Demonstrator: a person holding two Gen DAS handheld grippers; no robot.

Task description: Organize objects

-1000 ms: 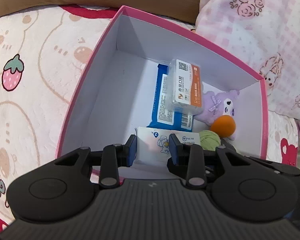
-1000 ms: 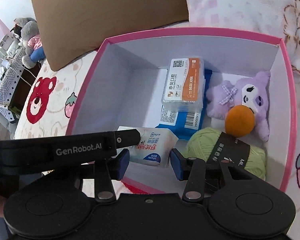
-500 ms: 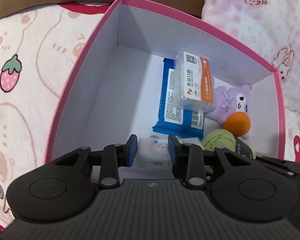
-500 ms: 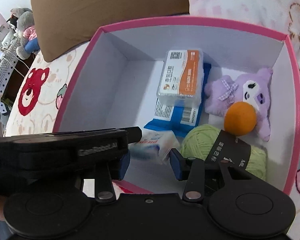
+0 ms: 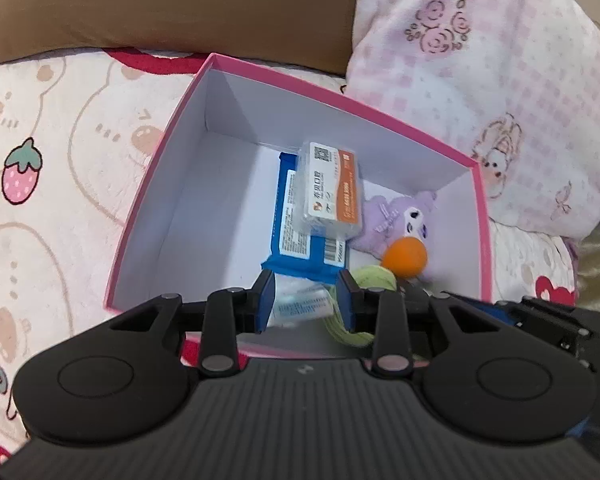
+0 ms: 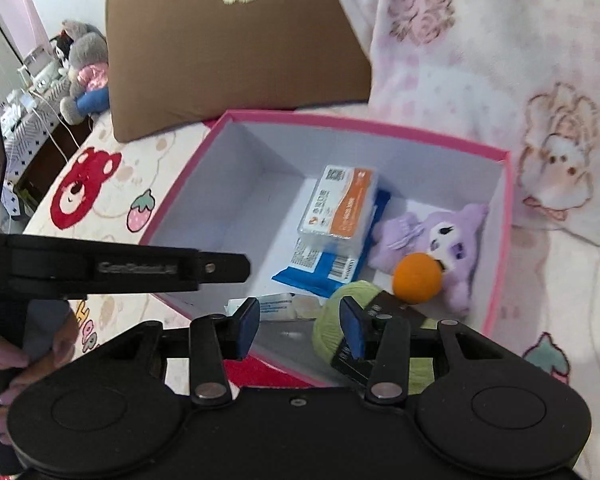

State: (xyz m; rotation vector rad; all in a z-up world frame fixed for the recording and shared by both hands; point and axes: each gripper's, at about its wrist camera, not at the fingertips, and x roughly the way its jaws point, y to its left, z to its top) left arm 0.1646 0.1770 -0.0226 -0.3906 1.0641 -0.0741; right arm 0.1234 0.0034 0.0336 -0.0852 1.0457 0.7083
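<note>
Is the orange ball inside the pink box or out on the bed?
Inside. The orange ball lies within the pink box walls, against the purple plush and beside the green yarn.

Pink box (image 6: pixel 204 184) holds packets, plush, yarn, apparently.

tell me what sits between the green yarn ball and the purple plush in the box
An orange ball sits between the green yarn ball and the purple plush, resting against the plush's face; the right wrist view shows it best.
</note>
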